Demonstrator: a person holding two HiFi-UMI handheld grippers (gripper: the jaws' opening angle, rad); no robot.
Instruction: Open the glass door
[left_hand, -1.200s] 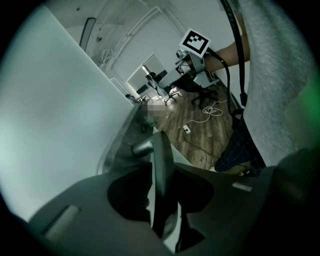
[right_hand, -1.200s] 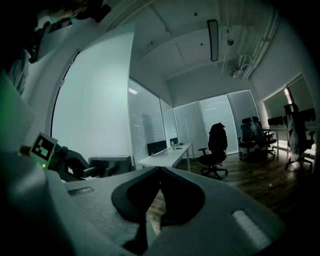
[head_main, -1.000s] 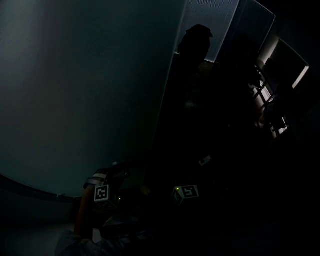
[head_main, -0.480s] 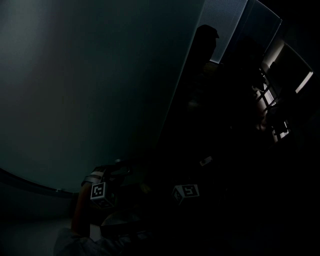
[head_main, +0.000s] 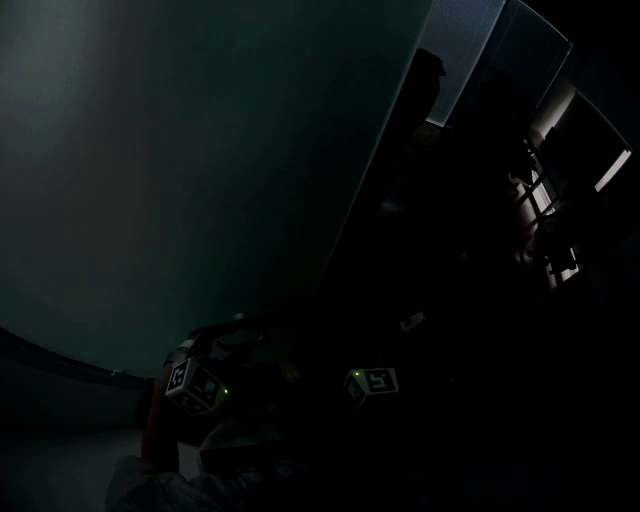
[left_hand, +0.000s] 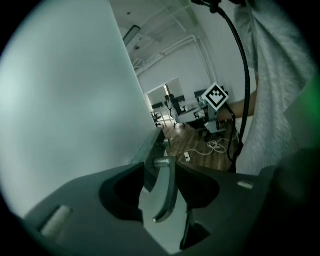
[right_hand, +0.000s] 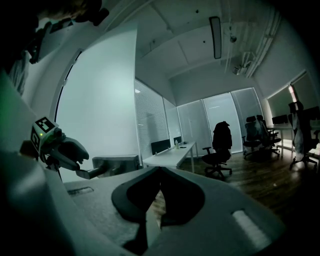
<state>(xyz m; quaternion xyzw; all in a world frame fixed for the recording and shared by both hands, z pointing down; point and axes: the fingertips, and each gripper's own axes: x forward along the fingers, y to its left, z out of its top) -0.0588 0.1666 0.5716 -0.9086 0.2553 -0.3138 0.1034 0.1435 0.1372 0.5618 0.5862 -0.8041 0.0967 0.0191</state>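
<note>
**Left jaws loose round the handle, door not yet pulled**

Nearest first: my left gripper has its jaws spread. The lever handle runs between them, closer to the jaw at 3 o'clock, and I can see no pad squeezing it. So it's released, with the handle in the gap. My right gripper is clenched on nothing, jaw tips together, held level beside the left one.

Just behind the handle, at 9 o'clock in the left gripper view, stands the glass door, frosted and filling that whole side. Its edge and lock block sit at 12 from the jaws. The head view is too dark for more than the pane and both marker cubes.

Farther out there's wooden floor, a cable, a desk and office chairs.

How I'd play it: I reckon the grip comes first. Close squarely on the lever's straight run, not its curled tip, so it can't slip. Then swing along the door's arc, wrist following the hinge, right gripper clear of the glass. Whether the latch is free, I can't tell.
</note>
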